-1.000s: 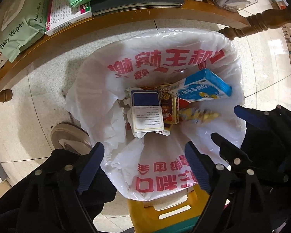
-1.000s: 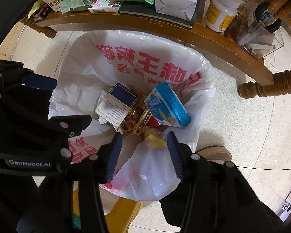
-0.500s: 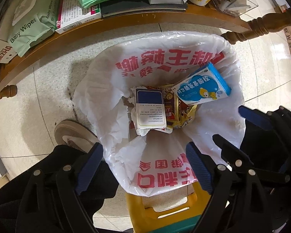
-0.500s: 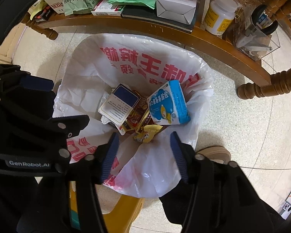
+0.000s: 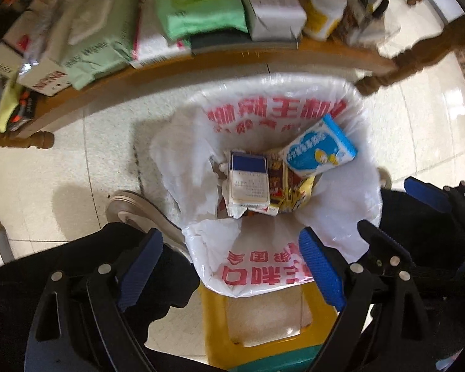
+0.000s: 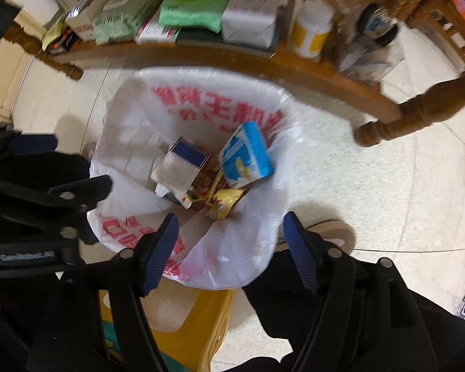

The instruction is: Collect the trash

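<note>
While both grippers hang above the trash bag (image 5: 201, 167), neither one holds anything. Left gripper (image 5: 229, 263): jaws spread wide, blue pads bare, poised over the near rim of the bag. Right gripper (image 6: 231, 249): jaws likewise spread wide and empty, also over the near rim; in the left wrist view its black frame sits to the right of the bag. Trash bag (image 6: 127, 142) is white plastic with red printed characters, mouth open upward, standing on the tiled floor (image 5: 77, 155). Inside the bag, at the bottom: a white box with a dark blue band (image 5: 248, 179) on the left side, a blue-and-white carton (image 5: 321, 150) leaning against the far right wall of the bag, red-and-gold wrappers (image 5: 279, 183) between the two, and a crumpled yellow wrapper (image 6: 224, 203) on the near side of the pile. Behind the bag, a wooden table (image 5: 170, 68) carries green wipe packs (image 5: 198, 6), a white box (image 5: 272, 3) and a white bottle with a yellow label (image 6: 311, 31). Just in front of the bag, touching its near edge, stands a yellow stool (image 5: 263, 319). One beige shoe (image 5: 136, 210) rests beside the bag on its left; another shoe (image 6: 328, 232) on its right. Both views are motion-blurred.
</note>
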`<state>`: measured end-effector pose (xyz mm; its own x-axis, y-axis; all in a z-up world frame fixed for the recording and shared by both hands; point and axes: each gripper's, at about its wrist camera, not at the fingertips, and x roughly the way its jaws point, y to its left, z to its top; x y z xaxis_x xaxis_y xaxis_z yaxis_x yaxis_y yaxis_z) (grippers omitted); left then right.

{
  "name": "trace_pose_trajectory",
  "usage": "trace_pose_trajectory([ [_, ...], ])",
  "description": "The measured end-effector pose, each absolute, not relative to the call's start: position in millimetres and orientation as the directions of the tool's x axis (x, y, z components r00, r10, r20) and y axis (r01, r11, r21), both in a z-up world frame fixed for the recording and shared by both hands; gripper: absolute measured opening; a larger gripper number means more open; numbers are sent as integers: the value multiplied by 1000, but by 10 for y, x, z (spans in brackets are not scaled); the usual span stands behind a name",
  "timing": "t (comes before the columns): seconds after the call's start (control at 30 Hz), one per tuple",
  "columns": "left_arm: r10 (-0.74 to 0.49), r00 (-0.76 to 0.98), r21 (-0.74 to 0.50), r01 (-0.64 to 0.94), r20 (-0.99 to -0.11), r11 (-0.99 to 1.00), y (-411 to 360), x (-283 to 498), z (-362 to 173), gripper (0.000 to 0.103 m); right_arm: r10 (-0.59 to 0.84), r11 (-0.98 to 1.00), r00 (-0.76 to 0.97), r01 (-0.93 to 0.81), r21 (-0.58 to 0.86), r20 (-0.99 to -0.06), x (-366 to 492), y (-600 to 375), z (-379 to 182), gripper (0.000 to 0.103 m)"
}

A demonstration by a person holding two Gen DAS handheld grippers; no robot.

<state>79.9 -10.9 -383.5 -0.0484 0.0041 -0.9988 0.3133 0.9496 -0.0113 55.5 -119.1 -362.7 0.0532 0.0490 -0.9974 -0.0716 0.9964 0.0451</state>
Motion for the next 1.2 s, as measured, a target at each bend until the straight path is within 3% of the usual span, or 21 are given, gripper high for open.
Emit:
trace_pose_trajectory([
  [0.13,-12,72,10,288,-997,957,-85,696,-3452,87,16,1000,152,-25,12,-988,459,-1241,-3281,76],
  [0.2,-20,155,26,288,-988,957,-111,630,-3201,87,4,1000,227,2,5,-974,372,-1268,-3043,87],
  [0.4,-47,351,63,295,-935,953,-235,405,-2527,89,-136,991,427,43,-131,-894,119,-1218,-2313,91],
  [0.5,-88,425,38,279,-901,959,-214,314,-2163,89,-141,990,496,76,-119,-857,13,-1291,-1981,95],
  [0.7,-139,578,-8,224,-804,975,-85,123,-1479,94,-185,982,643,155,-110,-743,-219,-1385,-1296,97],
  [0.97,-84,764,44,146,-640,988,57,-155,-650,96,-226,970,798,234,-59,-559,-553,-1414,-436,97],
  [1.1,-48,831,78,110,-554,991,42,-334,-352,96,-257,964,840,258,-66,-477,-688,-1350,-183,97],
  [1.2,-77,840,61,129,-537,990,19,-436,-190,96,-264,963,860,263,-63,-436,-793,-1304,-46,97],
])
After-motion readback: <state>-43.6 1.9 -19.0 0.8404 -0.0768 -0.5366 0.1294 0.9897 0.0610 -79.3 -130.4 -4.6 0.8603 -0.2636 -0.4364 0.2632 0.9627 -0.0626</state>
